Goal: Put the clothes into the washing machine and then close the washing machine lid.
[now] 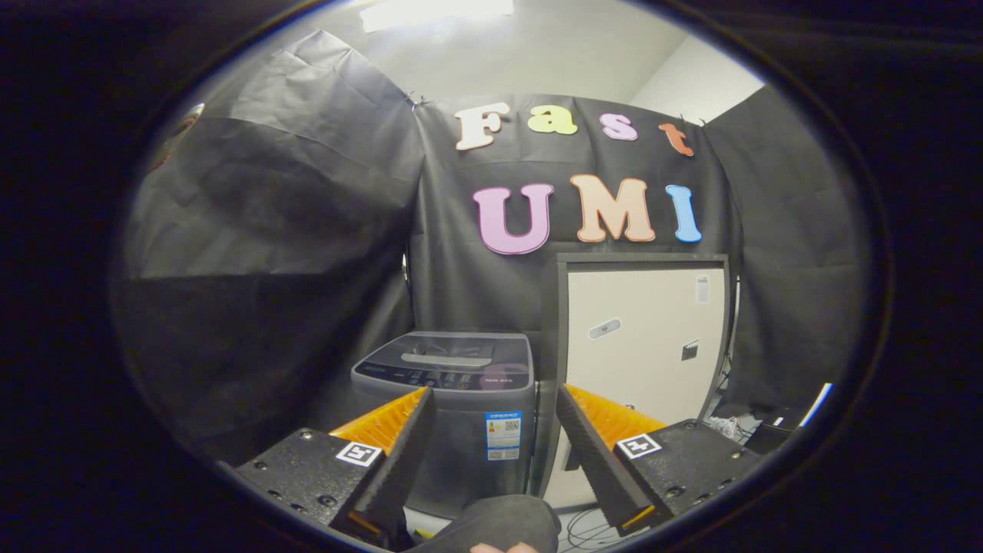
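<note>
With the gripper (495, 453) fingers spread and empty, clothes could be blocked by the shut washing machine (449, 399) lid beyond.

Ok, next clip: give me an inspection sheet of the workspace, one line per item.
Surface: floor visible low between the fingers, partly hidden.
Job's things: washing machine stands beyond the fingers, lid down; a dark sleeve or cloth lies low between the fingers, cannot tell which.
Clutter: white cabinet right beside the machine; small items on the floor further right, too small to tell.
Grippers: gripper open, fingers apart, holding nothing.
Cables: loose cables on the floor before the cabinet.
Surroundings: black cloth walls, ceiling light.
</note>
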A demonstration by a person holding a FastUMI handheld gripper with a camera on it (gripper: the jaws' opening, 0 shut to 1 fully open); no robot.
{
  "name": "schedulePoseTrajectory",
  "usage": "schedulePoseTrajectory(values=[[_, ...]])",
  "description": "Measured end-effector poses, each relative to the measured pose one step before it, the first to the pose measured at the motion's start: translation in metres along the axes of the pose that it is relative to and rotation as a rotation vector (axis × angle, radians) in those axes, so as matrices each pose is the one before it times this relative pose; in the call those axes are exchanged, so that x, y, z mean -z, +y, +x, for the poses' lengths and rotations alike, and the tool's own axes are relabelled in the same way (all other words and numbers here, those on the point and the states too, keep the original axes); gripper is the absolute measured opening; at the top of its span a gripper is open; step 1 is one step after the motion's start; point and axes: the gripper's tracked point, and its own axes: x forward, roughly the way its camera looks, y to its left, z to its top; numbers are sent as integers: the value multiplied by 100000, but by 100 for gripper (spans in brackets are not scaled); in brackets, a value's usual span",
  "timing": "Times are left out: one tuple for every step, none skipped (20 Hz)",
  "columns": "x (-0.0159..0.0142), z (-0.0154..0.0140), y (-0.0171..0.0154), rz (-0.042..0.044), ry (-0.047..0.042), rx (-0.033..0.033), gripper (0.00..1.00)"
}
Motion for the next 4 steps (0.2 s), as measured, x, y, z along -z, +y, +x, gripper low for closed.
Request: schedulePoseTrajectory(values=[[-21,-45,-20,132,289,-3,96],[19,12,34,247,259,83,96],[28,13,48,249,-132,38,96],[-87,-46,-88,-67,-135,171,96]])
